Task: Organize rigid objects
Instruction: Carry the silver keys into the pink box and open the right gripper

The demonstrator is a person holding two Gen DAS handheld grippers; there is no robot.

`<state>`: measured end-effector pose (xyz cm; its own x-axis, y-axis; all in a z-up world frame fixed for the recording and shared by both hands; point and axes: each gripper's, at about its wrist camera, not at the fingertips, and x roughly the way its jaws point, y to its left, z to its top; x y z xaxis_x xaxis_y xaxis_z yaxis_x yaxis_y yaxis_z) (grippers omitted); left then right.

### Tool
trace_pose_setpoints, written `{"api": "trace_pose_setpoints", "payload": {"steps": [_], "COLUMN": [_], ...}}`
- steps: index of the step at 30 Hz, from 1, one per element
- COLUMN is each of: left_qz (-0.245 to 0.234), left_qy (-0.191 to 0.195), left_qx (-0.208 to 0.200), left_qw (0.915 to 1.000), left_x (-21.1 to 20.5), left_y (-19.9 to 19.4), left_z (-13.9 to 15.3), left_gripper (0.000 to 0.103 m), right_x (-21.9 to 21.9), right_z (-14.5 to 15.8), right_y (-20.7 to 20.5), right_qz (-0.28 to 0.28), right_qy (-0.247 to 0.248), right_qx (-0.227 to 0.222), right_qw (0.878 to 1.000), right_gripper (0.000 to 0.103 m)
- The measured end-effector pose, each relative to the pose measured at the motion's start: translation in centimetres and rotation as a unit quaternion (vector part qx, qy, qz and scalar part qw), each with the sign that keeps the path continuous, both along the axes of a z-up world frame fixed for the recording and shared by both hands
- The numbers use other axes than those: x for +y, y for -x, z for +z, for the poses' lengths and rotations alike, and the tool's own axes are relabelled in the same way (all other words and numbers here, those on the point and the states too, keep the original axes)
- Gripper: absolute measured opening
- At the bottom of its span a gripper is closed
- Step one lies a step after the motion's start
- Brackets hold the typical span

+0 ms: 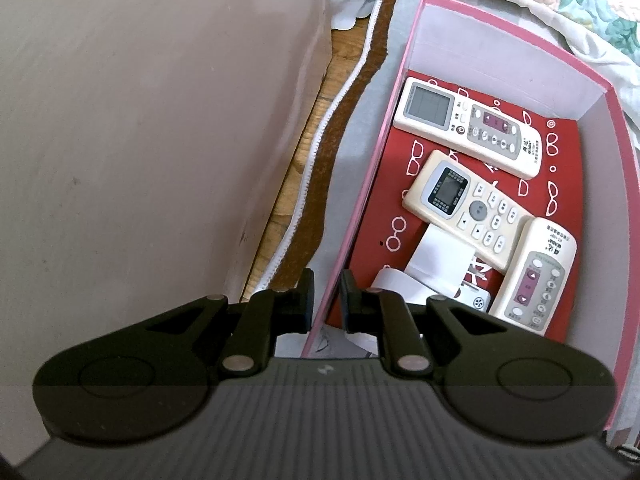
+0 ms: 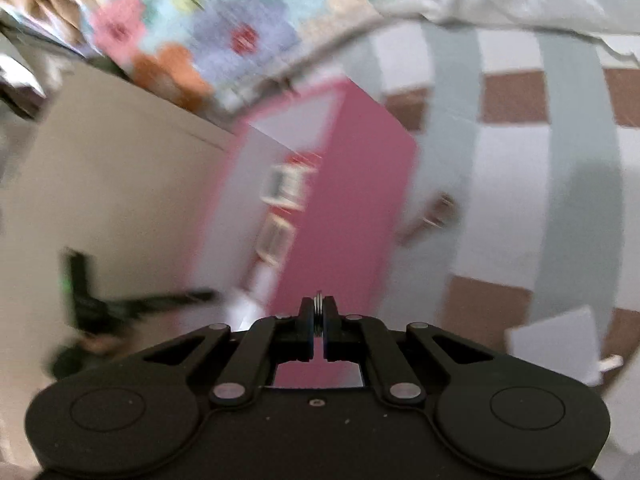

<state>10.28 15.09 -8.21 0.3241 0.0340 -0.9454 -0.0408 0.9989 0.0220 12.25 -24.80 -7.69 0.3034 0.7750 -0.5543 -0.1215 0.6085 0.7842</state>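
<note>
the left tool (image 1: 326, 300) grips the thin pink cardboard wall of the box (image 1: 416, 32); the right tool (image 2: 319, 316) pinches small stacked metal discs (image 2: 319, 304); three glossy plastic remotes (image 1: 466, 130) lie inside on red patterned card, on a checked bed sheet (image 2: 508, 184) beside a floral quilt (image 2: 192, 12).

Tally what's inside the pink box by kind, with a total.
Remote controls: 3, namely the white remote, the cream remote and the near remote
Red printed card lining the bottom: 1
White folded piece under the remotes: 1
Total in the pink box: 5
</note>
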Motion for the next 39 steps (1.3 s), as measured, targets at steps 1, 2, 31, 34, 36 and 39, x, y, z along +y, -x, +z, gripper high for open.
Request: {"api": "trace_pose_setpoints", "payload": {"steps": [1,2,31,34,36,39], "left_qz": [0.0,0.0,-0.024,-0.024,-0.024,-0.024], "left_qy": [0.001,0.002,-0.006,-0.012,-0.017,-0.022], "left_qx": [0.0,0.0,0.008,0.007,0.005,0.005], "left_qw": [1.0,1.0,0.9997,0.9996,0.9995,0.9995], "left_x": [0.1,0.1,-0.3,-0.6,-0.8,-0.9], "left_y": [0.0,0.0,-0.7,-0.6,-0.6,-0.5], "left_z": [0.0,0.0,0.4,0.5,0.5,0.5], "left_gripper": [0.013,0.013,0.012,0.012,0.012,0.012], "right_x": [-0.1,-0.2,9.1,7.6,6.2,4.4], "right_z": [0.8,1.5,6.0,7.0,7.1,6.3], "right_y": [0.0,0.1,-4.0,-3.0,-2.5,-2.4], "right_qz": [-0.003,-0.006,0.026,0.022,0.018,0.013], "right_qy": [-0.02,-0.035,0.199,0.222,0.238,0.259], "right_qx": [-0.004,-0.009,-0.155,-0.17,-0.172,-0.168], "right_qw": [1.0,0.999,0.967,0.96,0.956,0.951], "right_gripper": [0.006,0.006,0.027,0.034,0.036,0.038]}}
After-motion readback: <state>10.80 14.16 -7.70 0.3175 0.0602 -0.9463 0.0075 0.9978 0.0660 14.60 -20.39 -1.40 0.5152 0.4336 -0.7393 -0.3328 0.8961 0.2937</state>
